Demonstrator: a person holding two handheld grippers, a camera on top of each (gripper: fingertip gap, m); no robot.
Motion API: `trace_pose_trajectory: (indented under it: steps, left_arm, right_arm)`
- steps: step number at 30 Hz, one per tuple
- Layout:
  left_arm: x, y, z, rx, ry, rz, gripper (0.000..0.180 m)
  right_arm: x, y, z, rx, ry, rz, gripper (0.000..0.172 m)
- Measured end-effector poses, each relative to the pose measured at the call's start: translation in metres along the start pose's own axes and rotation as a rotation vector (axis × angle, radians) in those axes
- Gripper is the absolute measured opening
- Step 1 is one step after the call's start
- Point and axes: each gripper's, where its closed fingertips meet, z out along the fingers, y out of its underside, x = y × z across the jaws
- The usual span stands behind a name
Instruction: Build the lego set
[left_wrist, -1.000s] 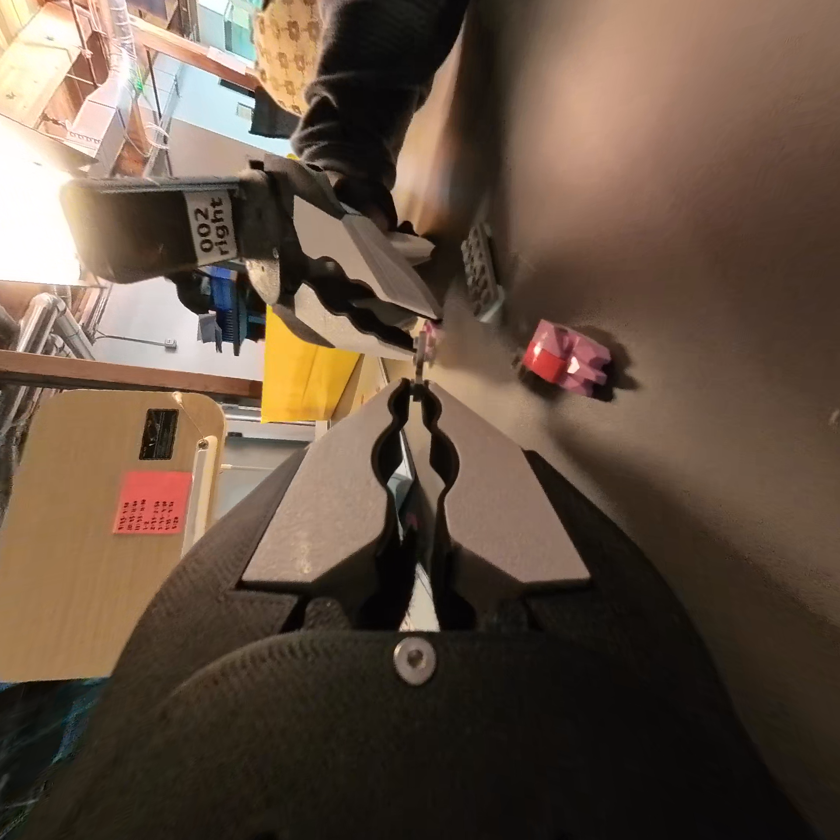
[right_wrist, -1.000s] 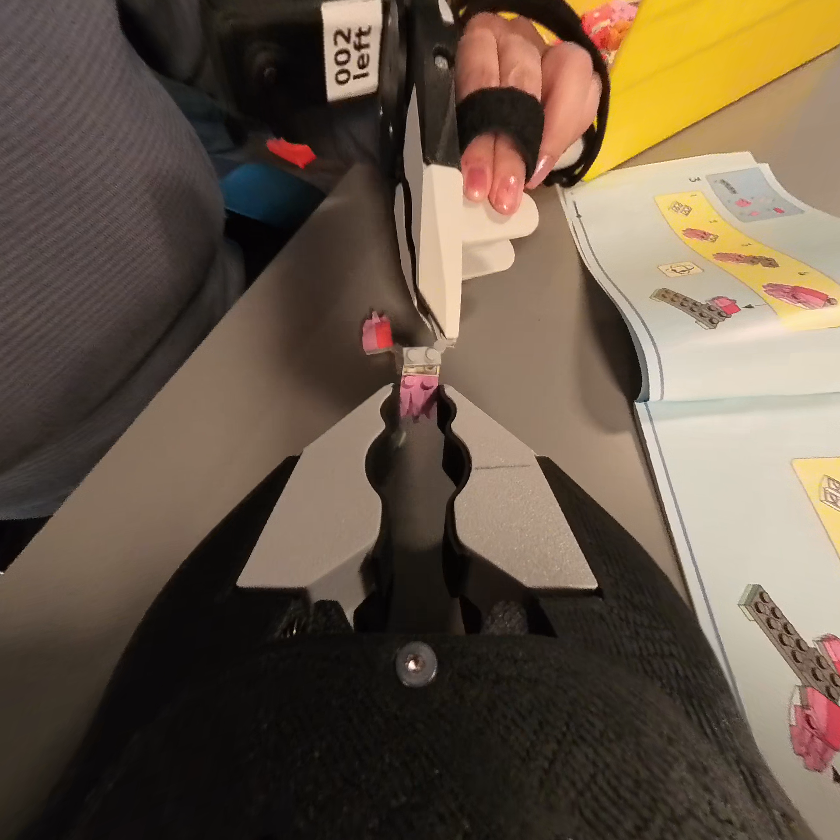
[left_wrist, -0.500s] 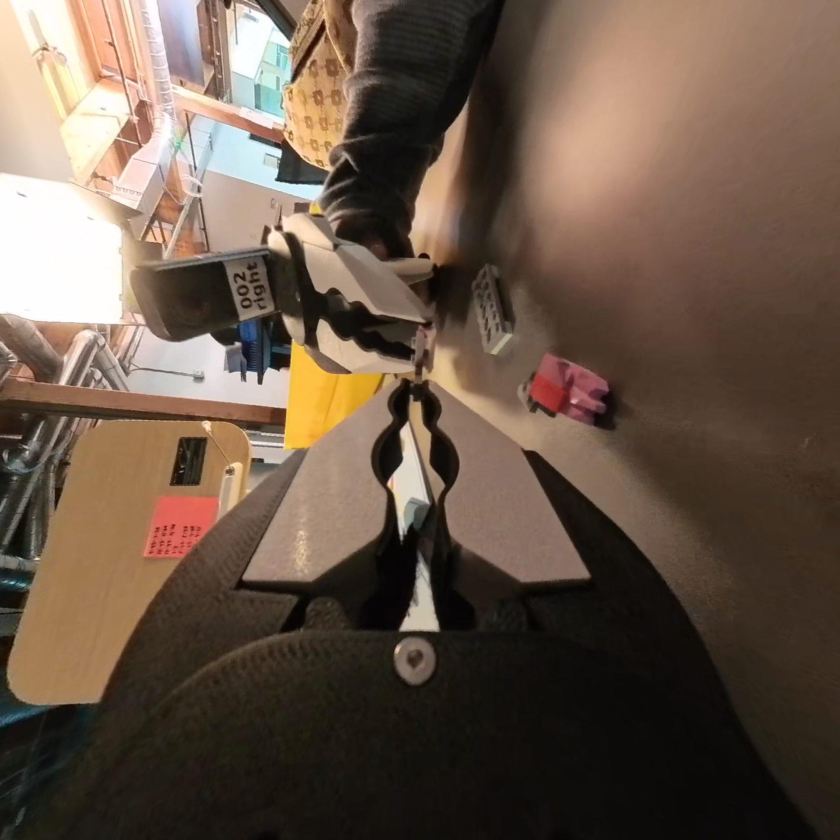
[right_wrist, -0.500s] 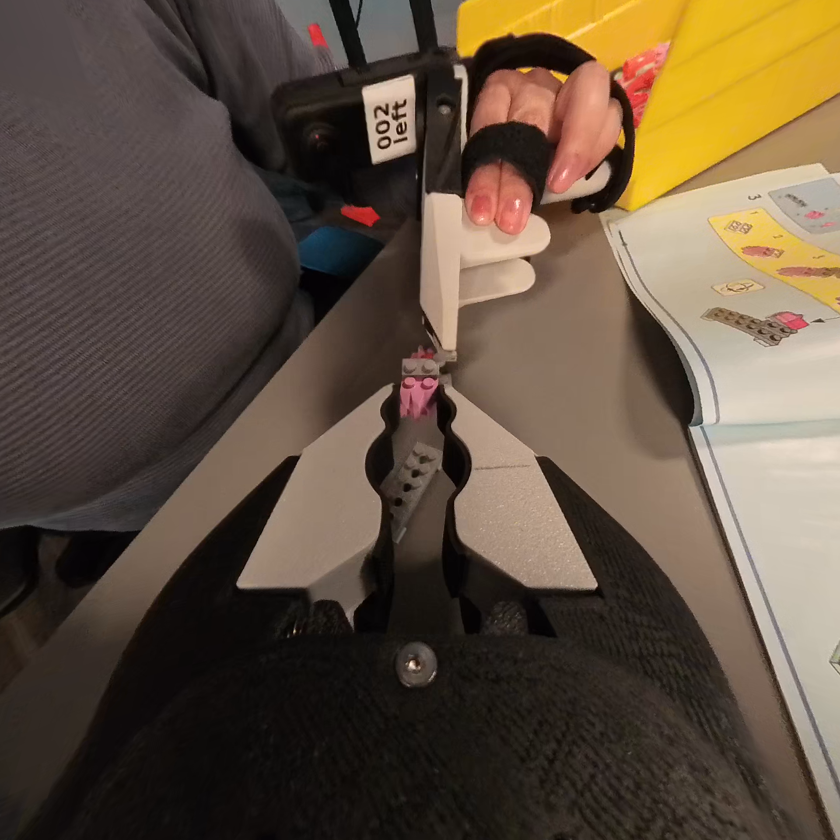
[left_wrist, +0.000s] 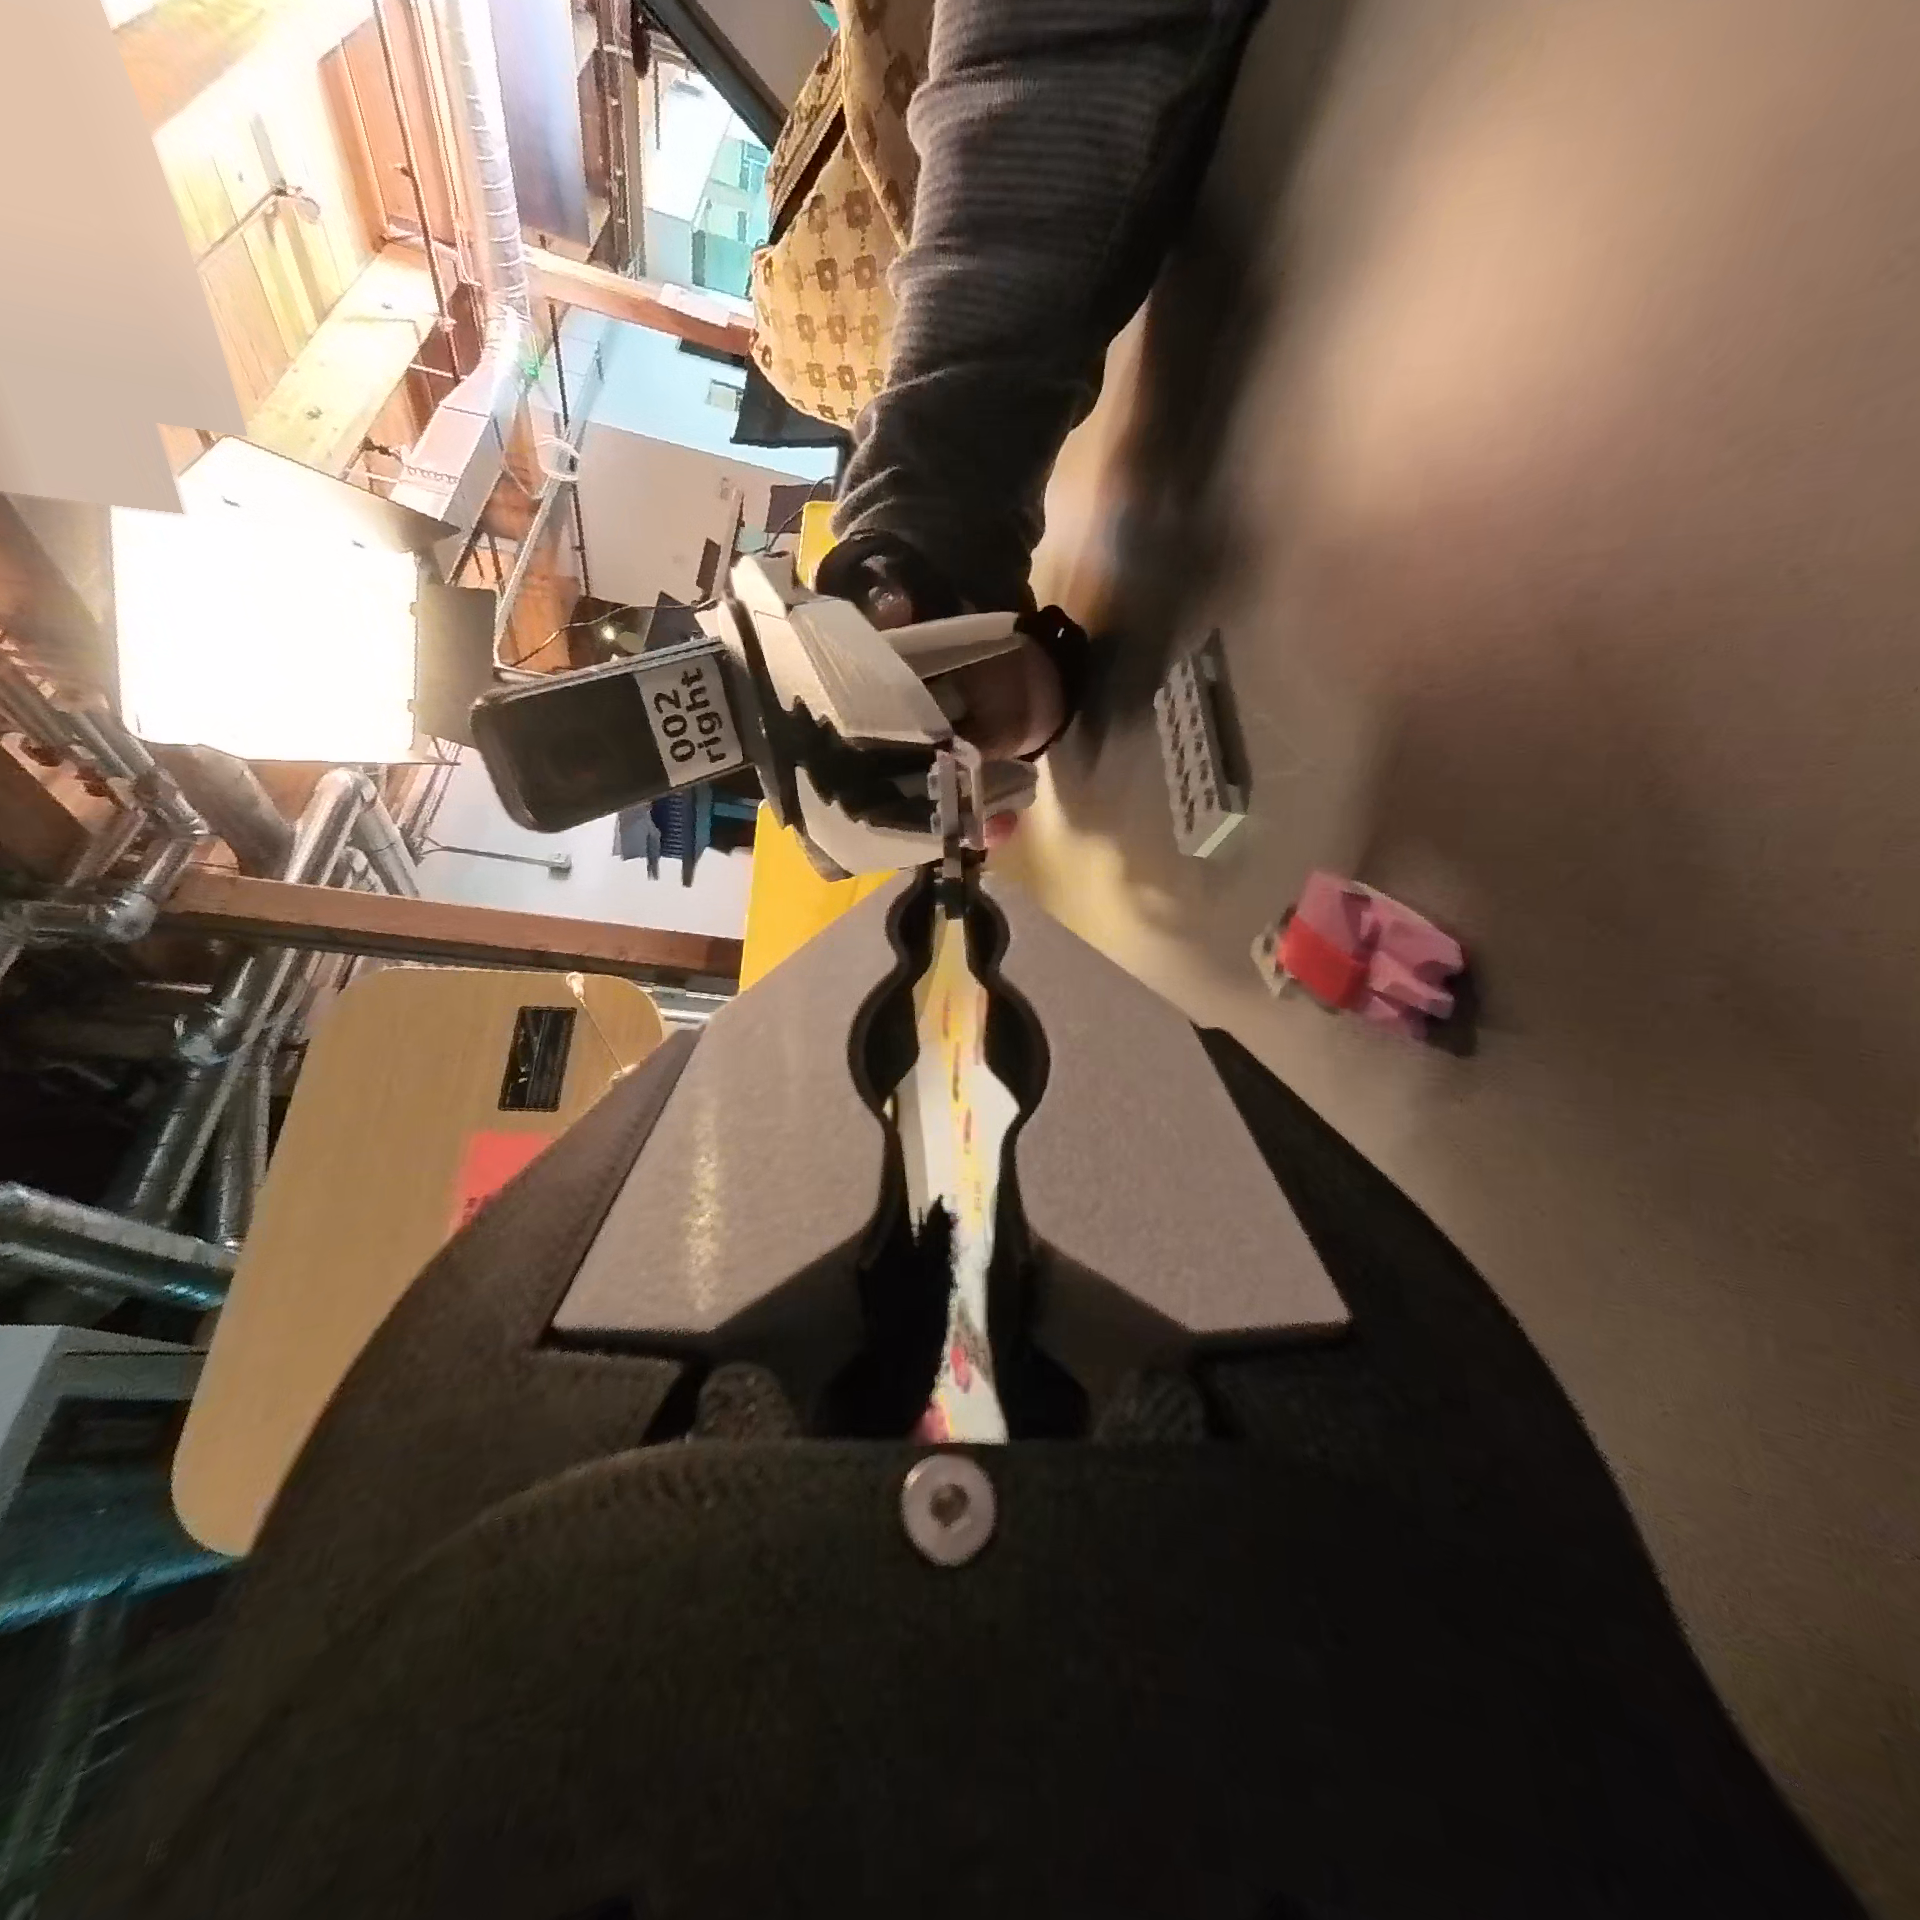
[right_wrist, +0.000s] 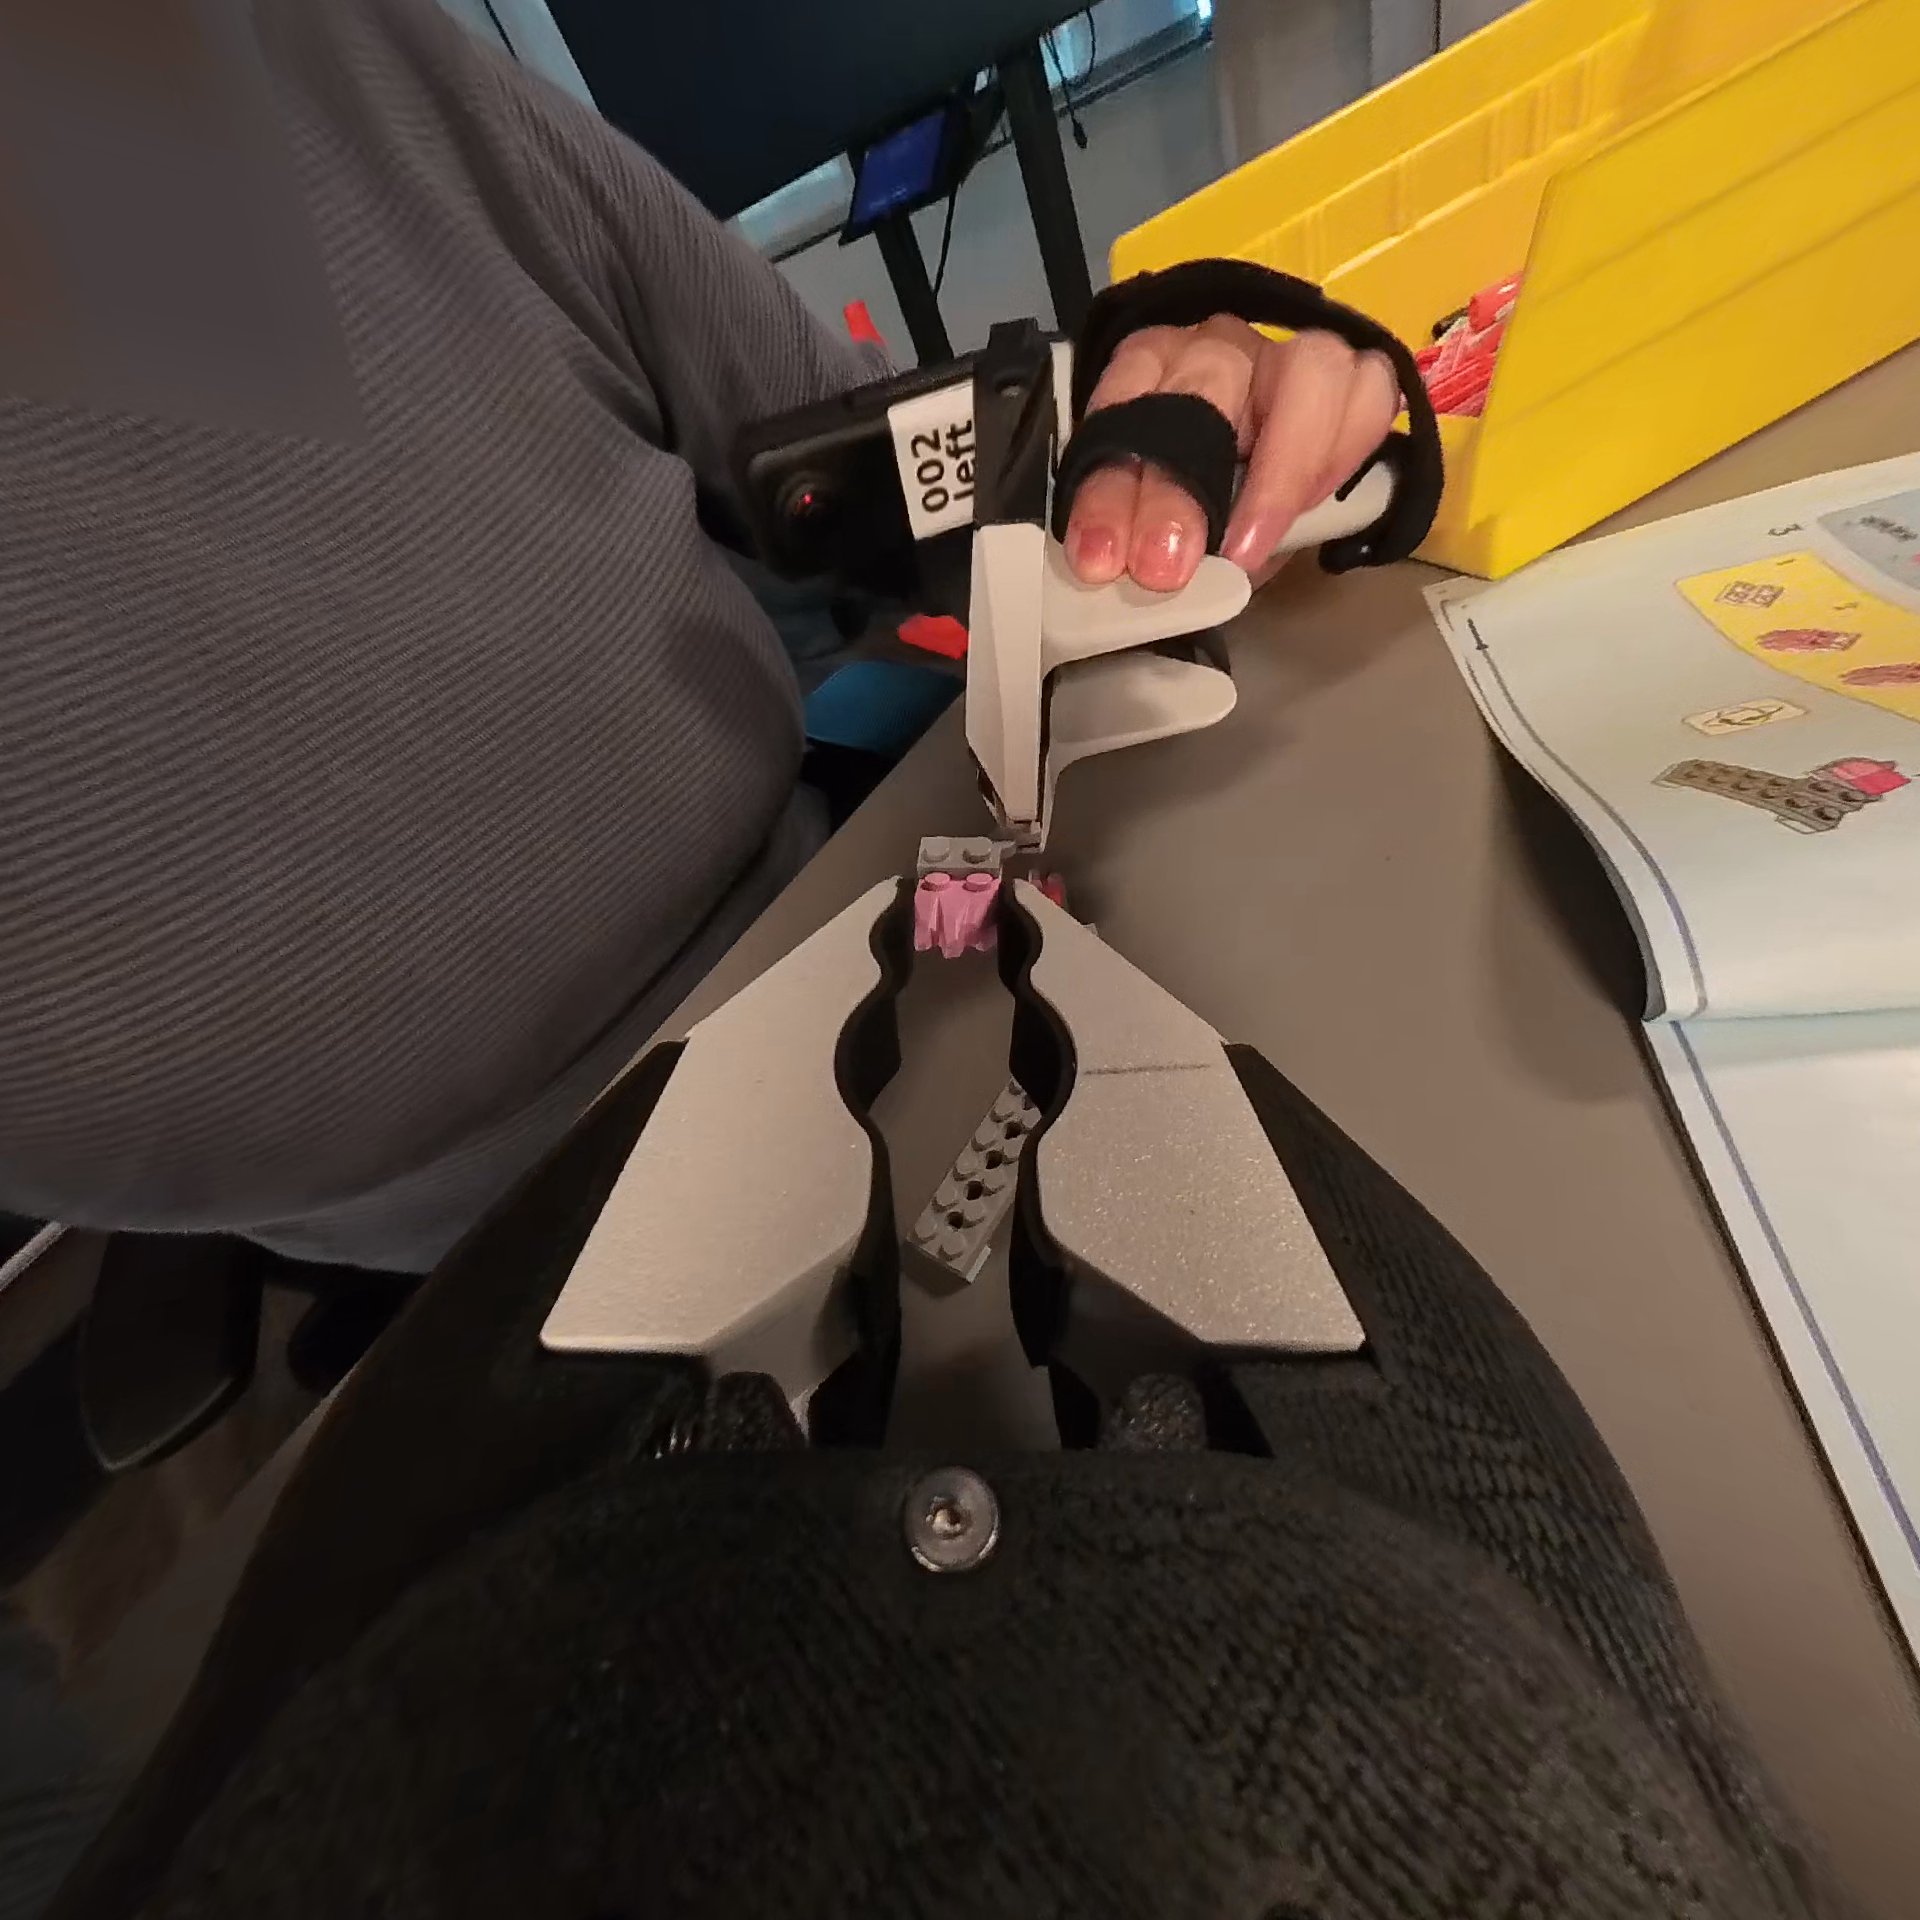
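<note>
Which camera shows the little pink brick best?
The right wrist view. There the pink brick faces the camera, studs and ridged sides clear, pinched between the right gripper fingertips, under a small grey plate. In the left wrist view, only a thin edge-on stack shows at the right gripper.

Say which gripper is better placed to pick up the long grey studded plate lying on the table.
Neither is free, but right sits closer: the long grey studded plate lies directly beneath it, though it grips a pink brick. Left pinches a small grey plate.
</note>
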Motion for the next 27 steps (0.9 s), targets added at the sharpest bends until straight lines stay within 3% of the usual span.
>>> trace_pose_trajectory:
  steps: [10, 14, 27]
  left_arm:
    - [0.000, 0.013, 0.000, -0.042, -0.010, -0.057, 0.005]
    - [0.005, 0.013, 0.001, -0.047, 0.008, -0.033, 0.011]
    - [-0.008, 0.010, 0.000, -0.081, -0.023, 0.053, 0.003]
  right_arm:
    - [0.011, -0.002, -0.002, 0.015, 0.084, 0.005, 0.013]
    - [0.011, -0.004, -0.003, 0.032, 0.090, 0.017, 0.013]
    - [0.013, 0.007, -0.002, -0.040, 0.222, -0.029, 0.013]
